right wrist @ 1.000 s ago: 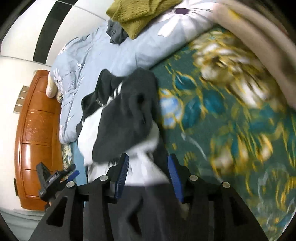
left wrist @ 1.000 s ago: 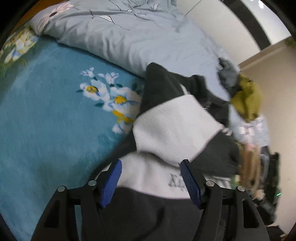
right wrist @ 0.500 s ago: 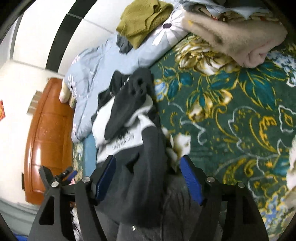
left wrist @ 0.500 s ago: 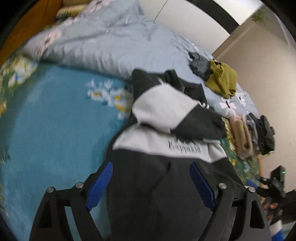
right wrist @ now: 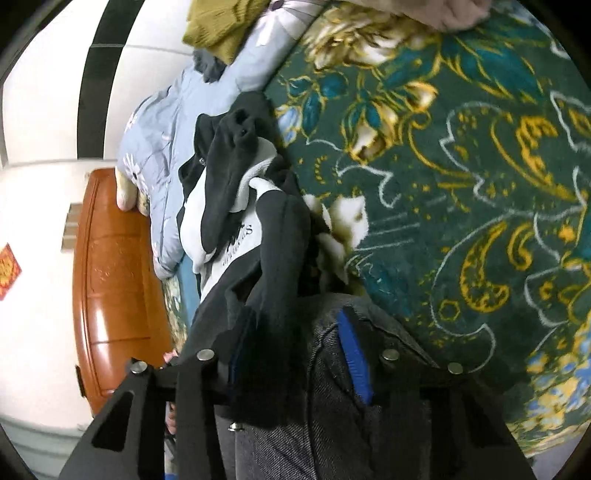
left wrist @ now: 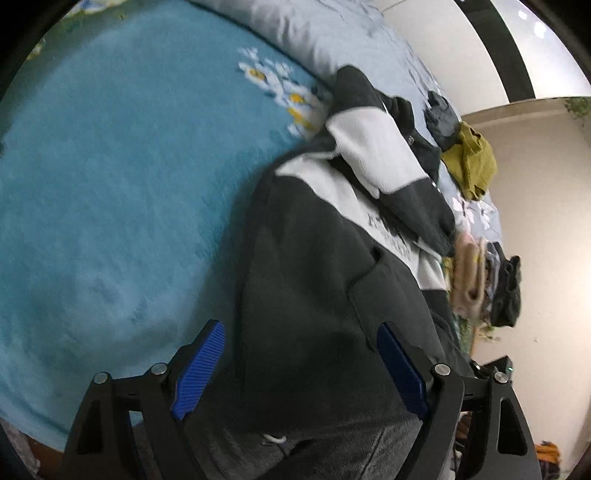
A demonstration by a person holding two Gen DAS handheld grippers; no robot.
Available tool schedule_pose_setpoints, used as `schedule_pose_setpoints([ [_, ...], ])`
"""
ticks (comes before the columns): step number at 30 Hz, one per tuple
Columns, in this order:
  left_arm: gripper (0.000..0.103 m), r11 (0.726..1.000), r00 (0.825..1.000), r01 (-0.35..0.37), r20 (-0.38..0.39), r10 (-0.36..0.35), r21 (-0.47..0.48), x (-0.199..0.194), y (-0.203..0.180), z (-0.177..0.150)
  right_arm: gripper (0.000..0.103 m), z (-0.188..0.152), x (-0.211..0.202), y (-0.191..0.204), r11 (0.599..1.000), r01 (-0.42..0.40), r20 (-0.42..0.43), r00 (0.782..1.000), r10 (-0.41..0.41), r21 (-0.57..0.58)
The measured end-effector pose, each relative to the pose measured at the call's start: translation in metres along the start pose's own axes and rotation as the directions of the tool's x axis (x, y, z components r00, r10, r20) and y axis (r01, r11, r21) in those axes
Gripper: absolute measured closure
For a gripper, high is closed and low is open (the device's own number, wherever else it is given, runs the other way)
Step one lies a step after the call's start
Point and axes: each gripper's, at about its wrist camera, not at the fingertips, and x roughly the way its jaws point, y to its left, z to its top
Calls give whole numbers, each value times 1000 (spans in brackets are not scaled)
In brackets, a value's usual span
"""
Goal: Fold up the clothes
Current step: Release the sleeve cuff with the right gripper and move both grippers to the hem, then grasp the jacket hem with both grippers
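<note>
I have the black-and-white fleece sweatshirt (left wrist: 332, 236) spread lengthwise on the bed, its hem nearest me and its collar toward the pale blue floral duvet (left wrist: 332, 33) beyond. One sleeve, black at the cuff and white above, lies crossed over the chest, so the body is already narrowed on that side. My left gripper (left wrist: 303, 365) hovers over the hem end with its blue pads spread wide and nothing between them, straddling the fabric, I think so I can take that edge. My right gripper (right wrist: 295, 354) is buried in dark cloth at the sweatshirt's other side; a fold drapes over the pads, and I cannot tell whether they grip it. Past the sweatshirt, on the duvet, sit an olive knitted top (left wrist: 471, 166) and a dark grey garment (left wrist: 441, 118), kept clear of my folding space.
</note>
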Motion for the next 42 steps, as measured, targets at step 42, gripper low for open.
schedule_pose_setpoints([
  [42, 43, 950, 979, 180, -48, -199, -255, 3, 48, -30, 63, -20, 1, 13, 984, -171, -59, 983, 174, 46],
])
